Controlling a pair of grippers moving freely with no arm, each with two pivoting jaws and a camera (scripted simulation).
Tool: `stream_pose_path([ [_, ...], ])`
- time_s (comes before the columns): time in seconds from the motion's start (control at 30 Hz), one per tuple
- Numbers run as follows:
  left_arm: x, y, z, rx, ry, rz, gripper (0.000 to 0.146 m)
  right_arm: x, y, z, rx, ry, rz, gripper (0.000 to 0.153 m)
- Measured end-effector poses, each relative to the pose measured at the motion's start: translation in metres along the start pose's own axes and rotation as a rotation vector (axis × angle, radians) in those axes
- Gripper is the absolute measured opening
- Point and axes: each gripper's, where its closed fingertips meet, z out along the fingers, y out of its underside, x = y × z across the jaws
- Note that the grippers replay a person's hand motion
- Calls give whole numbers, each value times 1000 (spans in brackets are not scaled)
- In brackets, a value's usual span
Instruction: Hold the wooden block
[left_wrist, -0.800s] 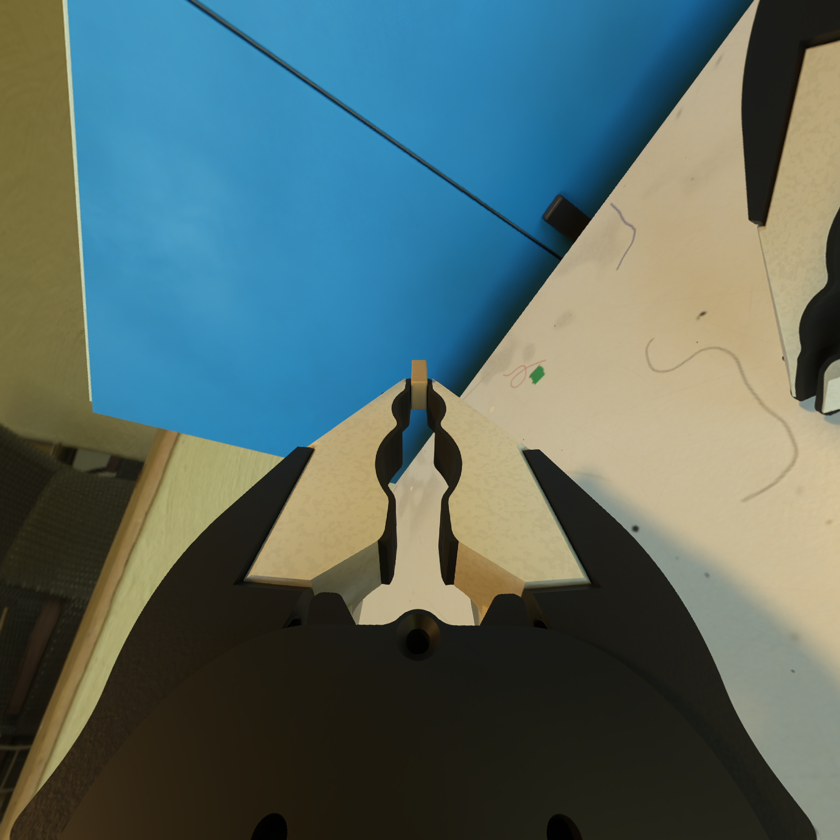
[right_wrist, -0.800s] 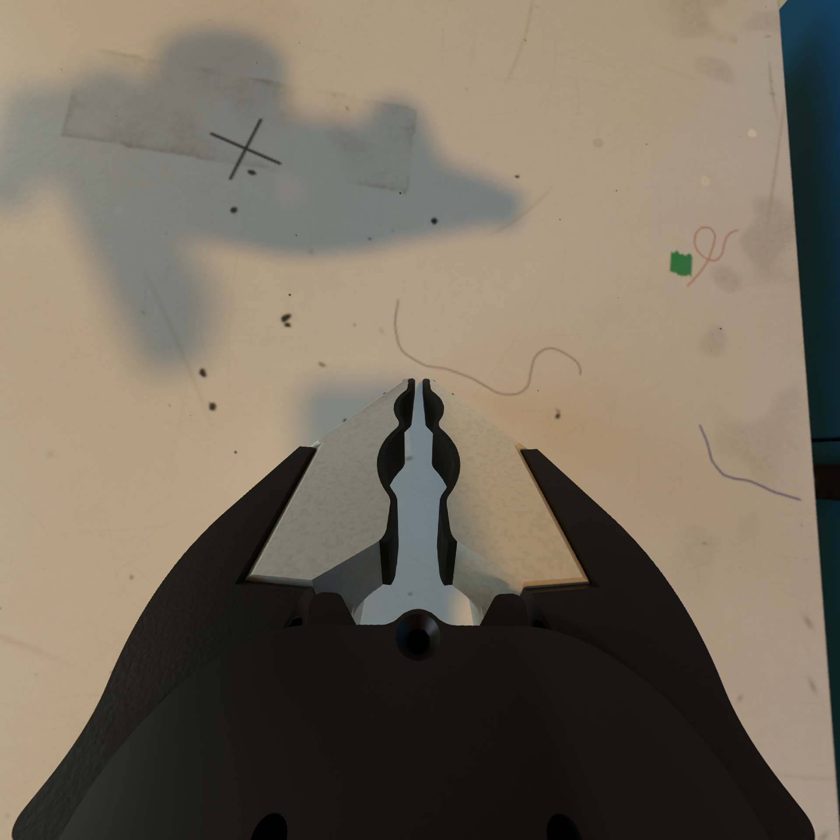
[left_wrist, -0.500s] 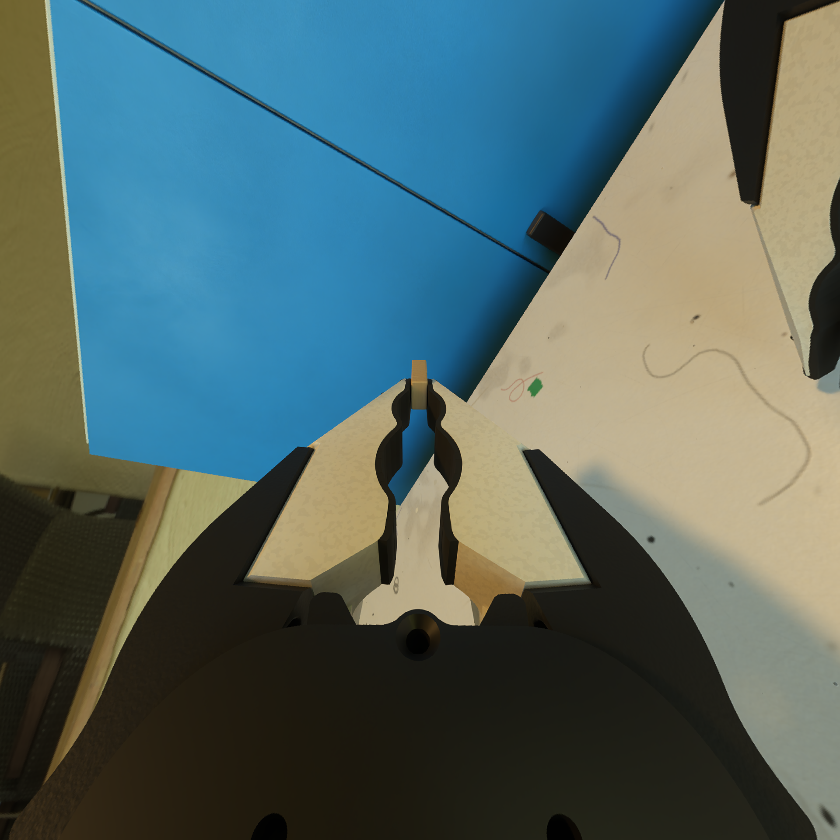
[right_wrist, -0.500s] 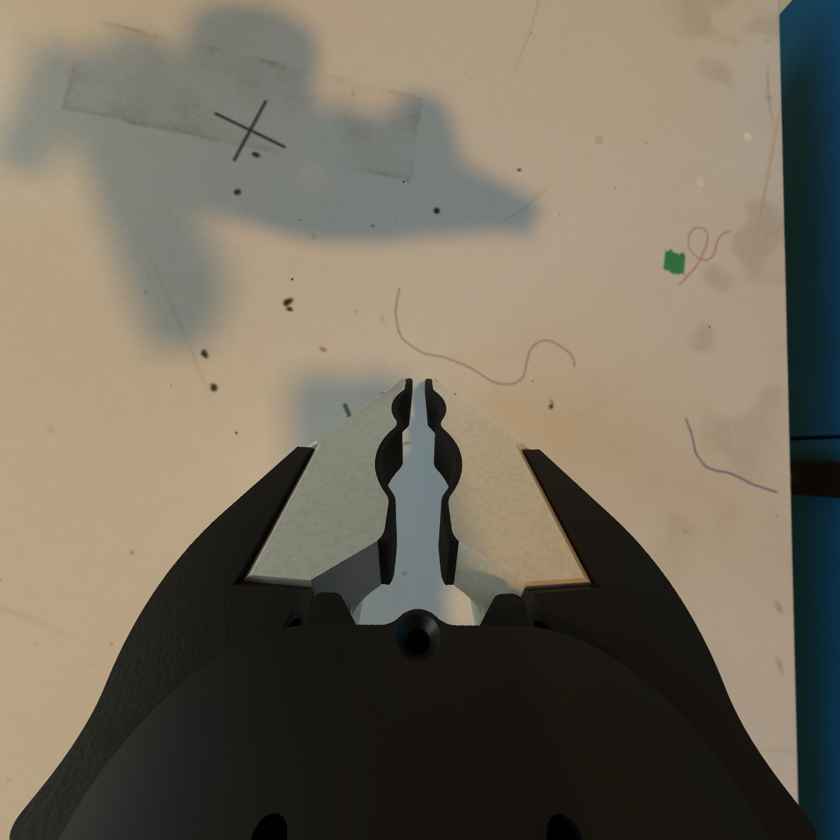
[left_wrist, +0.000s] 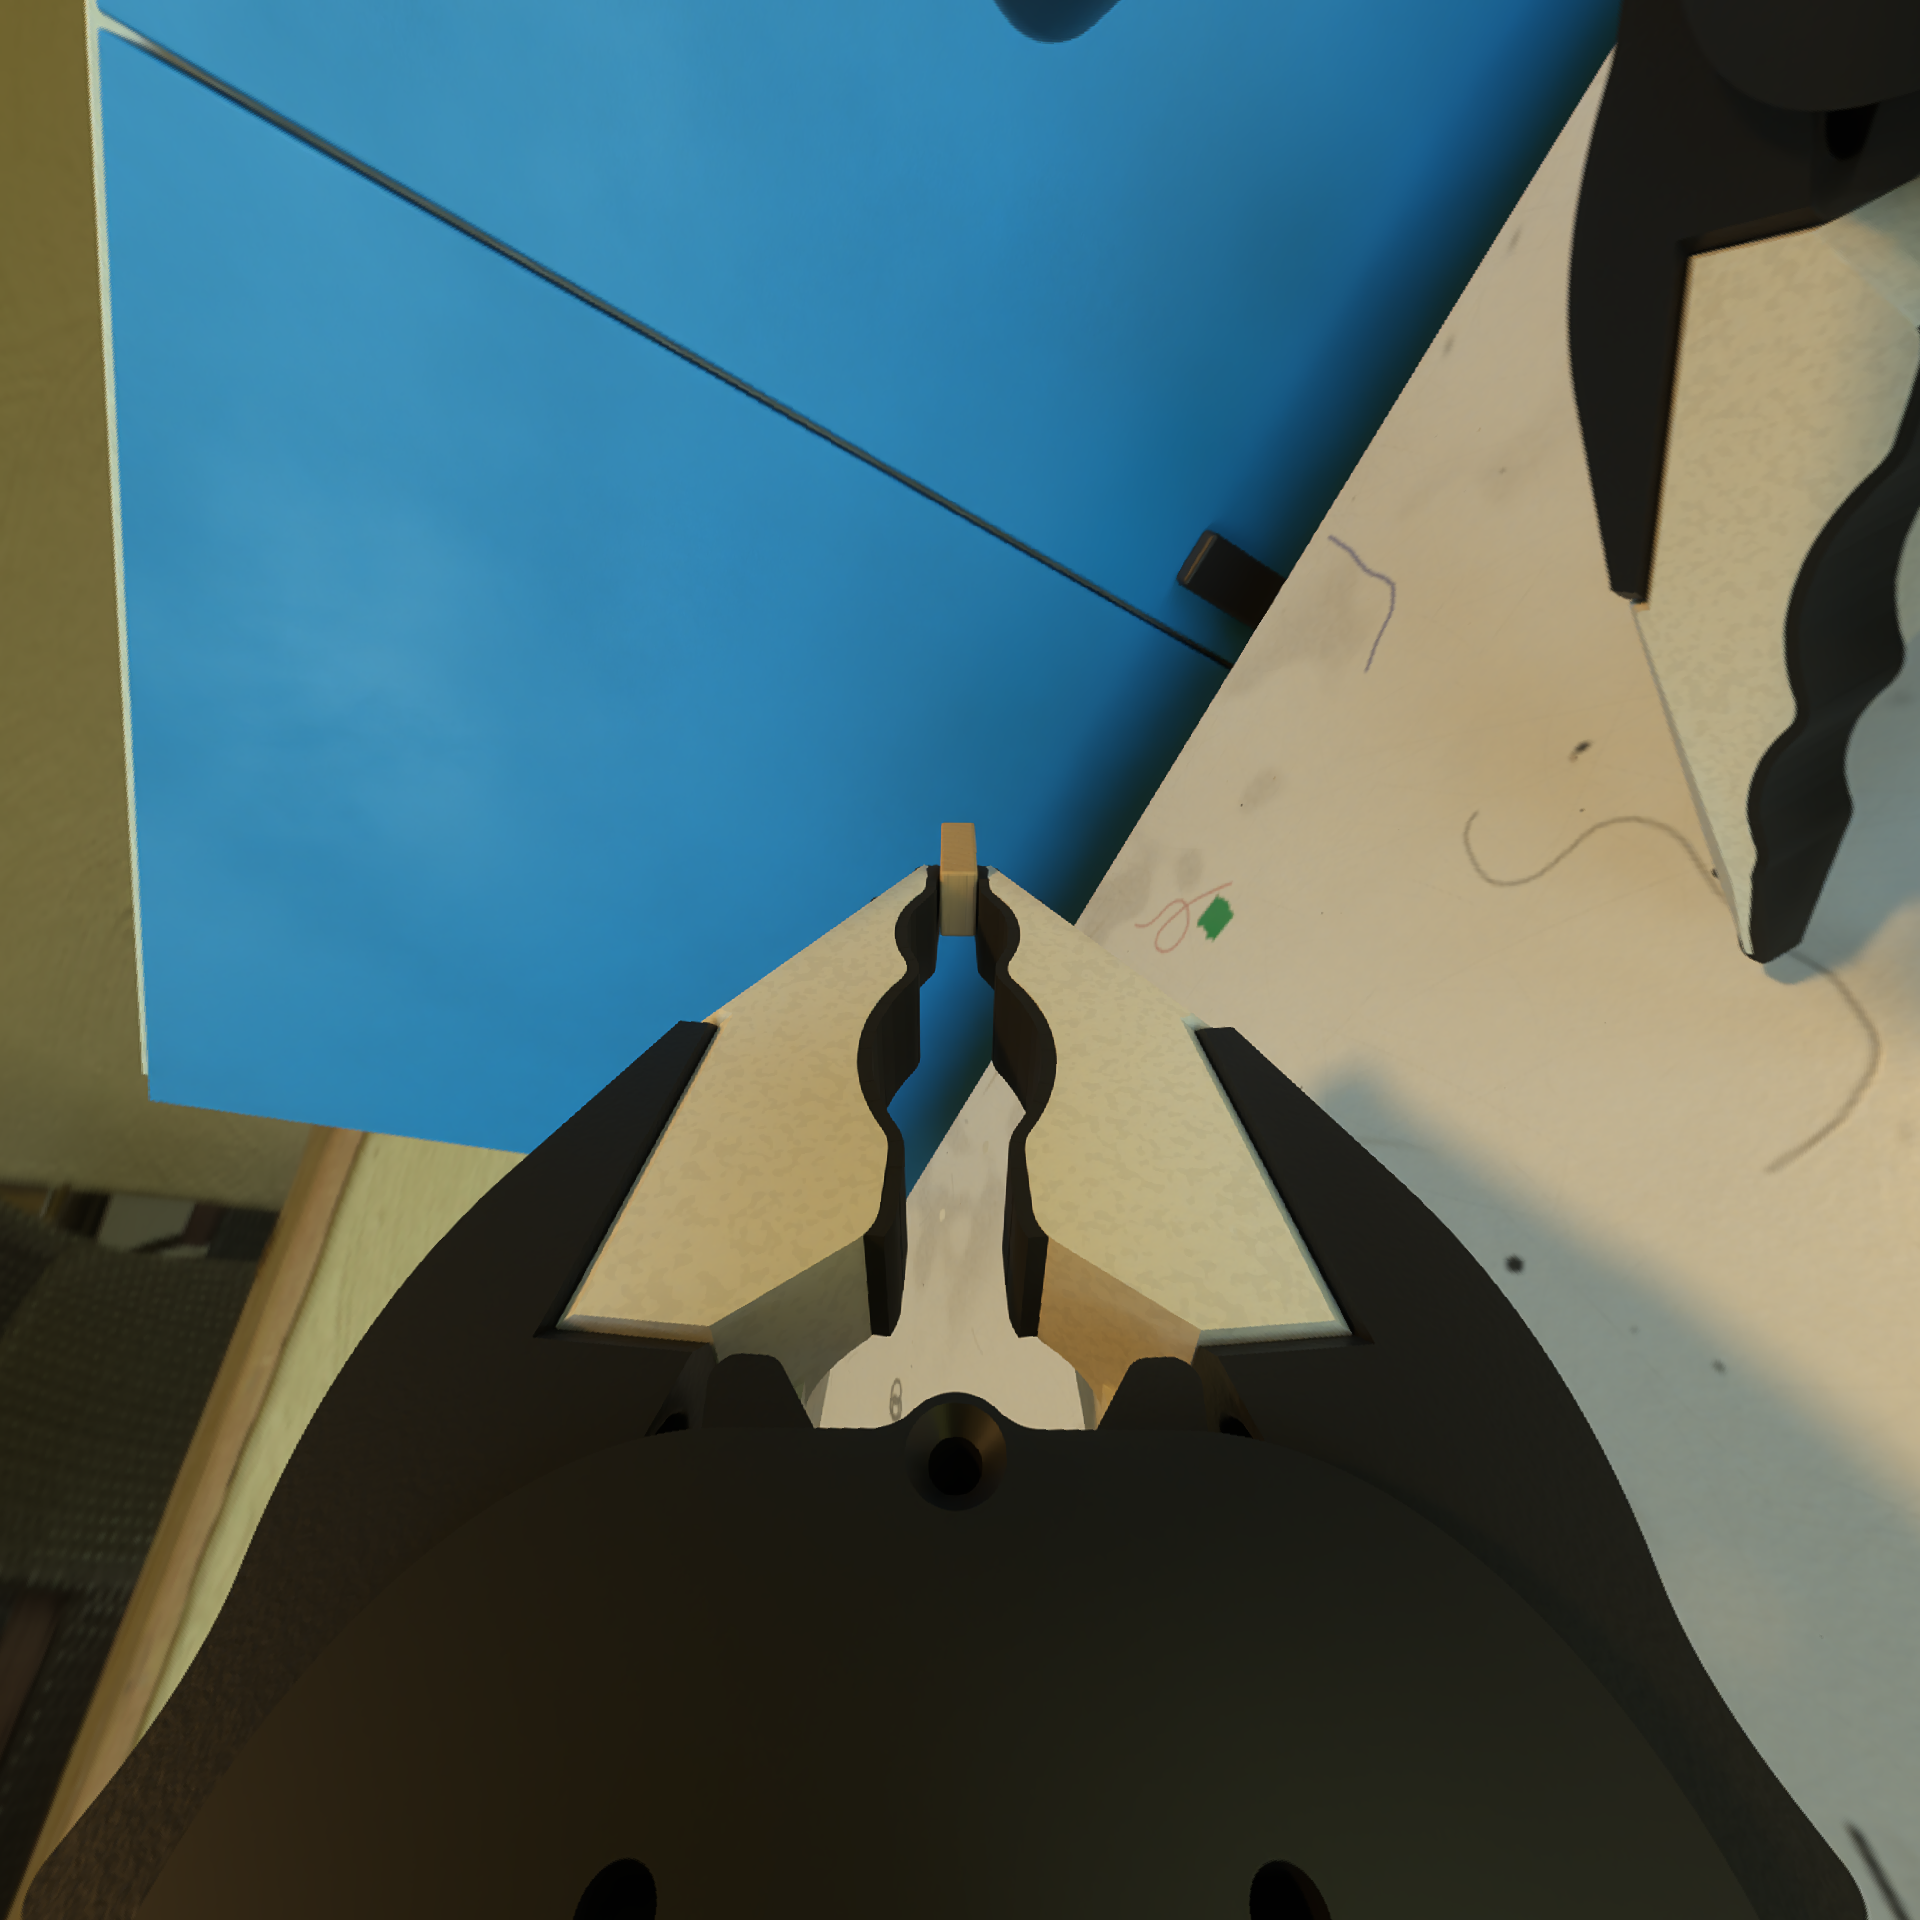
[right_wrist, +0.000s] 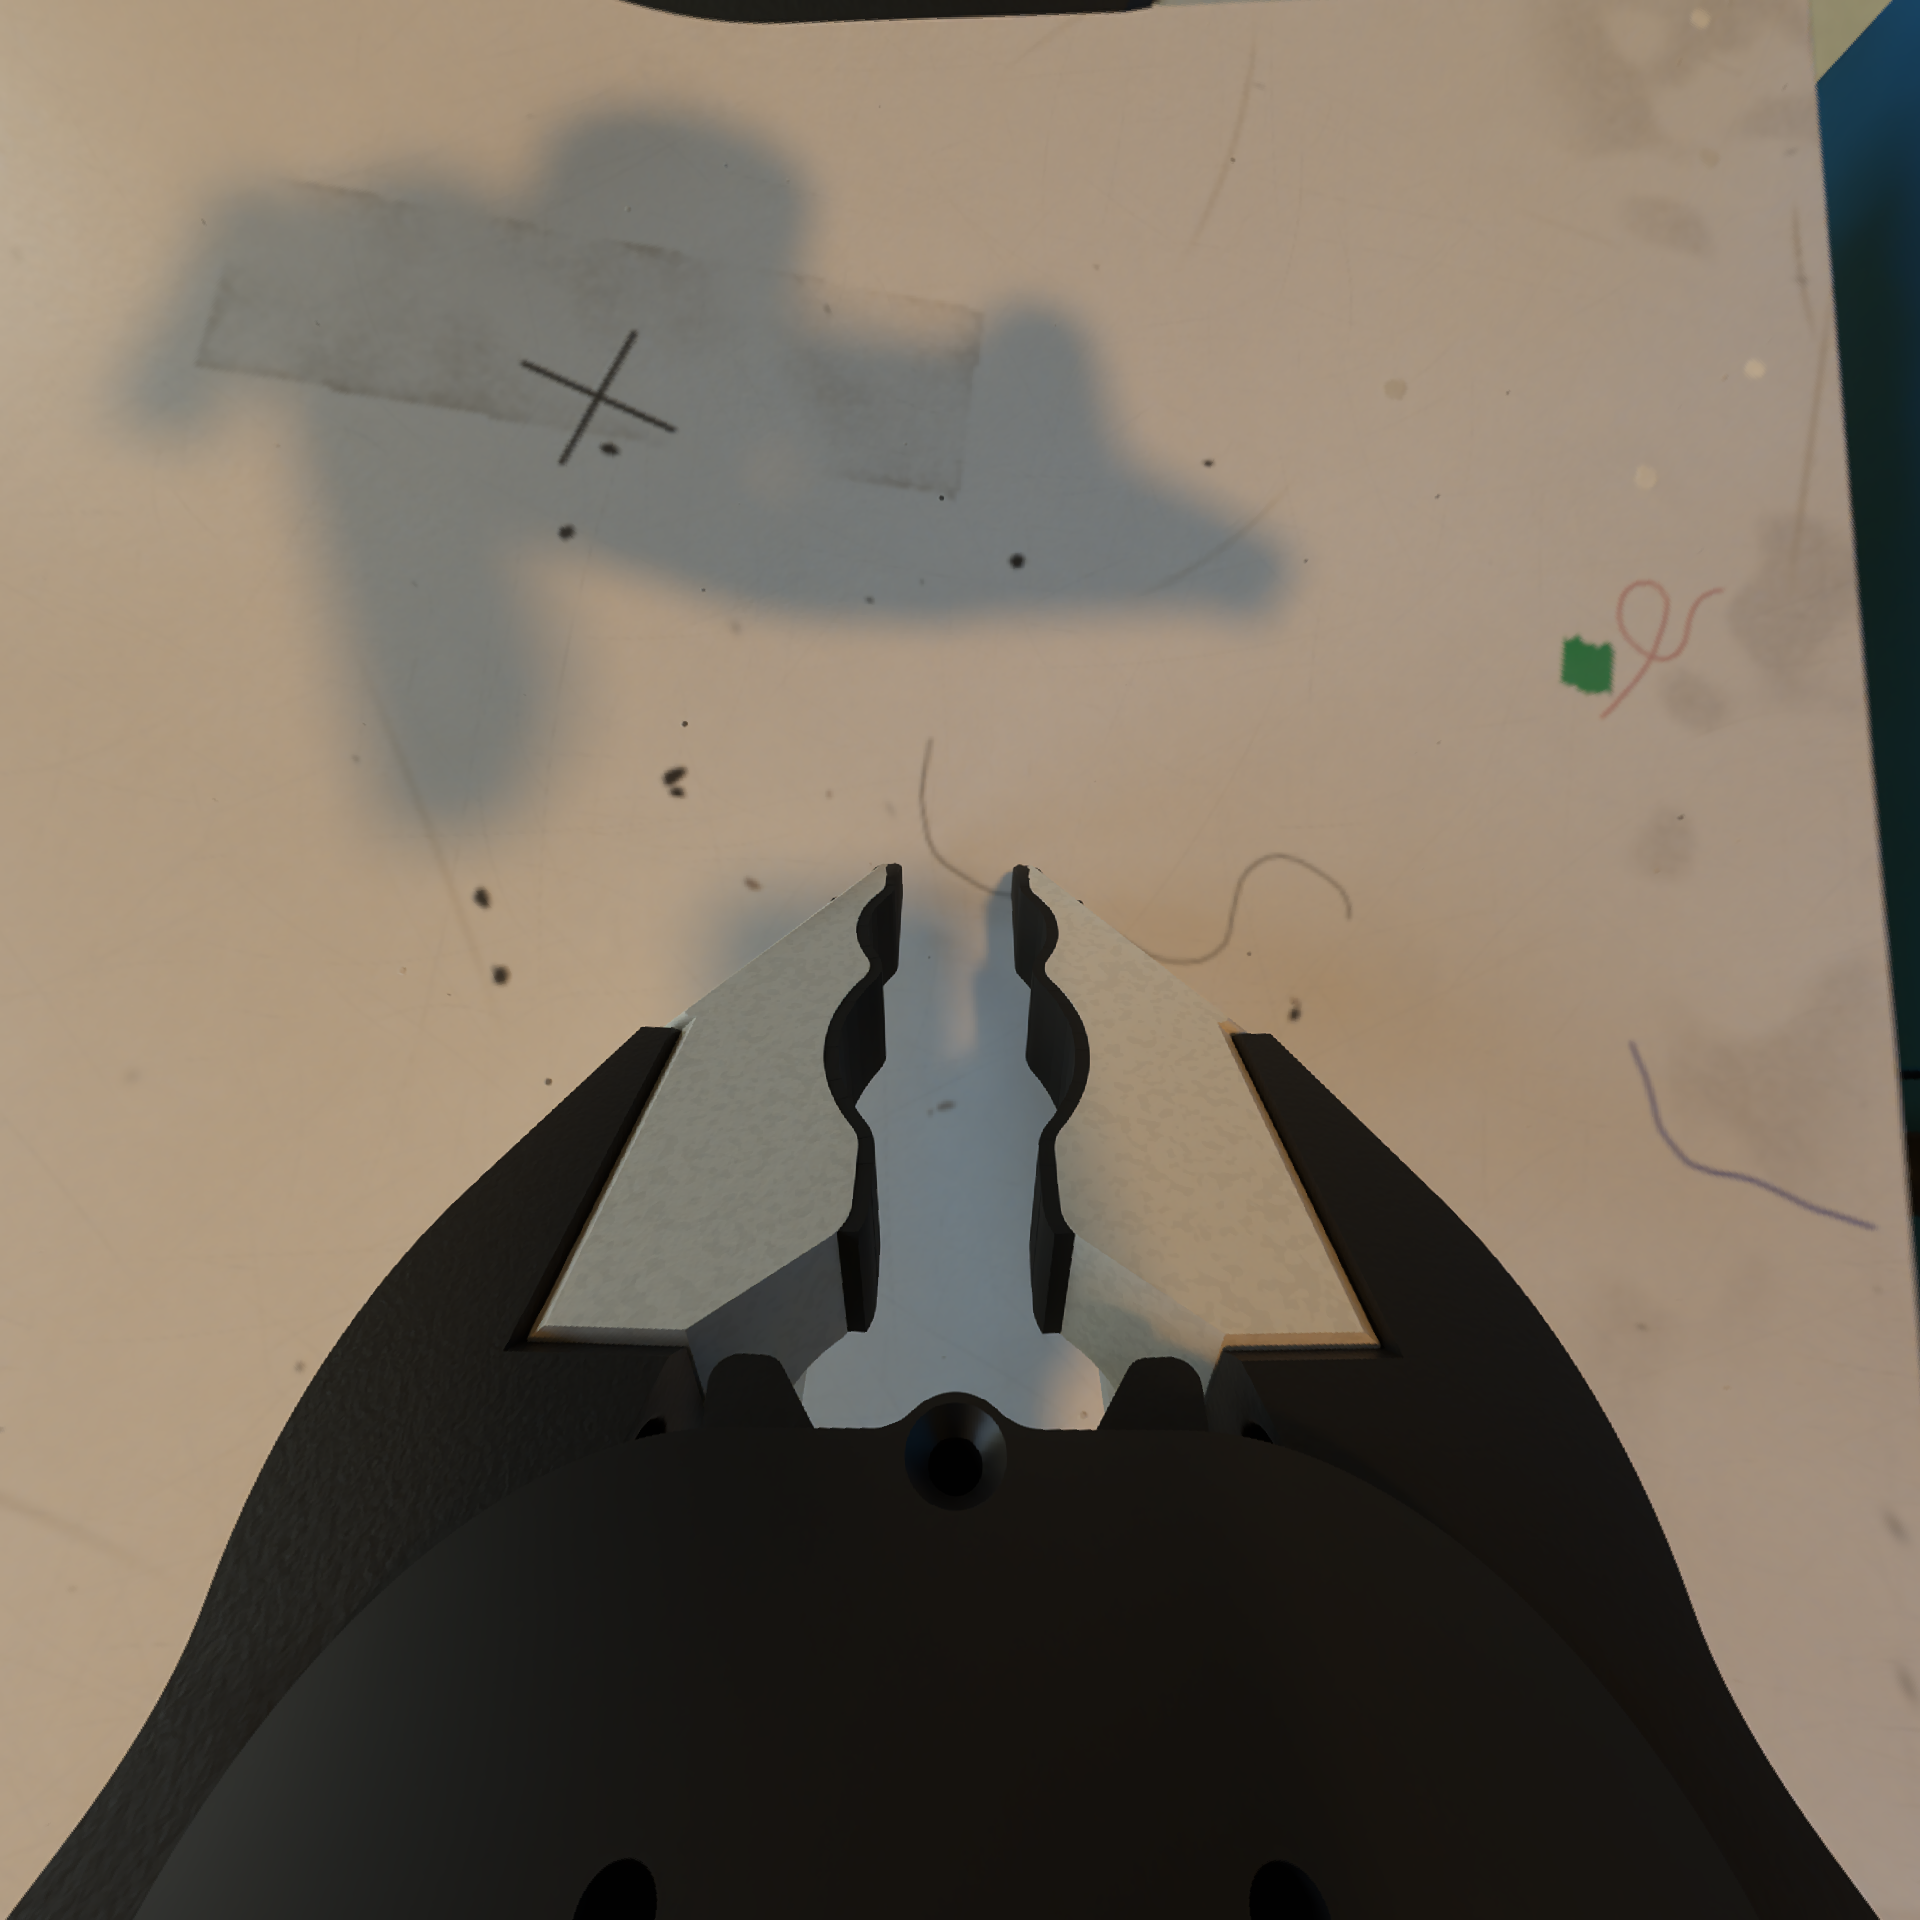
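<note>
A small tan wooden block (left_wrist: 957, 883) is pinched between the tips of my left gripper (left_wrist: 957, 902), which is shut on it and holds it in the air above the table's edge. My right gripper (right_wrist: 957, 883) is open and empty, pointing down at the beige table (right_wrist: 1351, 312) just above its surface. The right gripper also shows in the left wrist view (left_wrist: 1766, 520) at the upper right, close to the table. The block does not show in the right wrist view.
A blue cabinet front (left_wrist: 520, 520) with a dark seam and a black handle (left_wrist: 1226, 582) lies beyond the table edge. The table carries a taped strip with a cross mark (right_wrist: 597, 395), a green scrap (right_wrist: 1587, 665) and pen scribbles.
My right gripper has opened from shut. It has shifted slightly over the table. My left gripper keeps its hold on the block and has turned a little.
</note>
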Motion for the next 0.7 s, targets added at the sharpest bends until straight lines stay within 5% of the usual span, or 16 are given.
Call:
stream_pose_path([
  [0.7,2,-37,6,208,114,124,5,2,2,-18,5,59,-25,22],
])
